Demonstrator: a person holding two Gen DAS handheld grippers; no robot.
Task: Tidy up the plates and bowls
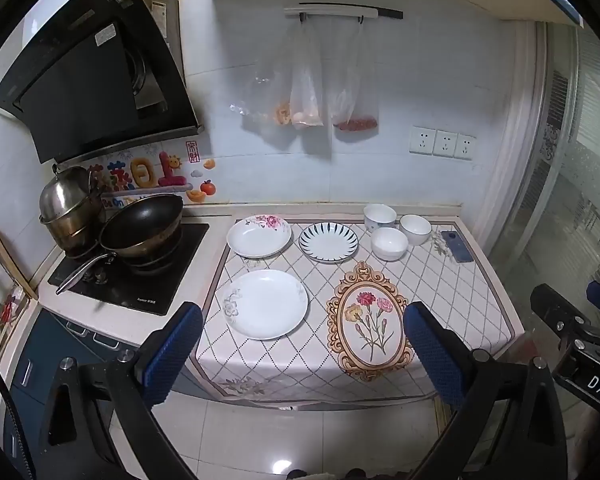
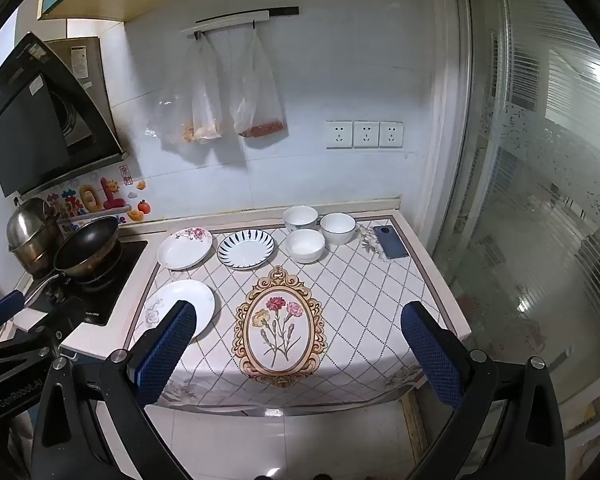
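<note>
Three plates, 3 white bowls on the cloth-covered table (image 1: 440, 280). Big white round plate w/ grey flower (image 1: 266, 304) lies front-left, nearest the left gripper (image 1: 300, 356), ahead & slightly left; bowl trio (image 1: 396, 228) back-right, nearer the right gripper (image 2: 300, 354). Both grippers spread wide, holding nothing.

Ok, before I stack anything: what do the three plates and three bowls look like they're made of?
All look like glazed ceramic or porcelain, though melamine can't be excluded. The near plate, pink-flowered plate and blue-striped plate are glossy white with printed decoration. The bowls are smooth, shiny white.
</note>
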